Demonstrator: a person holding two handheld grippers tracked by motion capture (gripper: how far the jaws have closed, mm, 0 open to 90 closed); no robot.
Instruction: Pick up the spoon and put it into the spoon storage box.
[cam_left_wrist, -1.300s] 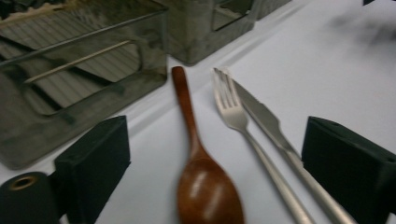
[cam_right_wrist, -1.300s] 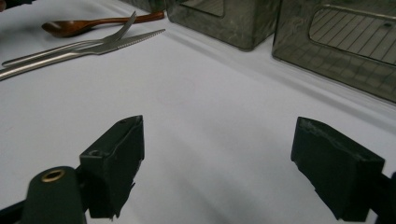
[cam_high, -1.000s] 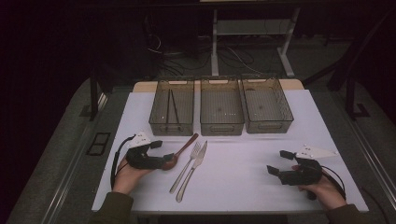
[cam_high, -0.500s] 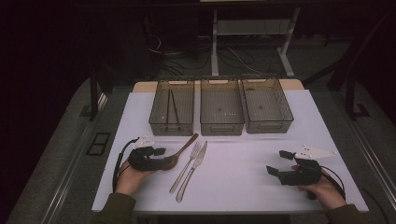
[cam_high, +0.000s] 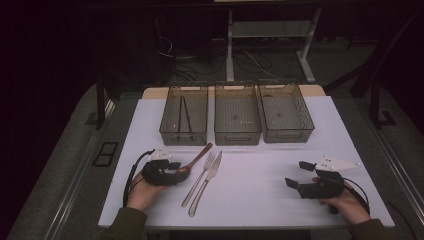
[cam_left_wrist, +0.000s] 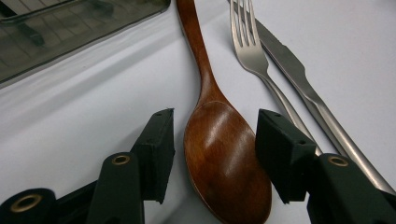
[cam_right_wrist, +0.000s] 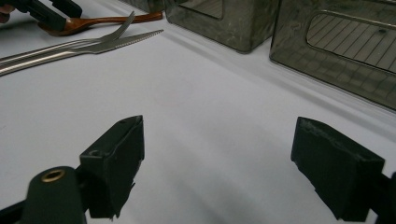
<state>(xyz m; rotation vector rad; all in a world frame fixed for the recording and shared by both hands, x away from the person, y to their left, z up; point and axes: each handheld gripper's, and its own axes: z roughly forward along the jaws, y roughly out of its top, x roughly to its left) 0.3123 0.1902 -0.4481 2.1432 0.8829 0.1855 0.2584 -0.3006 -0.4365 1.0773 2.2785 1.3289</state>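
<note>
Spoon (cam_left_wrist: 219, 154) — wooden, flat on the white surface (cam_high: 260, 200), bowl between the jaws of the left tool (cam_left_wrist: 215, 154), which have just been closing; small gaps show, pads not gripping. Fork (cam_left_wrist: 254, 56) and knife (cam_left_wrist: 299, 79) just beside it. Right tool (cam_right_wrist: 219, 163) — released, apart, over bare surface.

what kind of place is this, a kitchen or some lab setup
Most likely a lab or recording workspace, not a kitchen: a white table in a dark room, cables on the floor behind it, three identical clear bins lined up, and a wooden spoon, fork and knife laid out for sorting.
</note>
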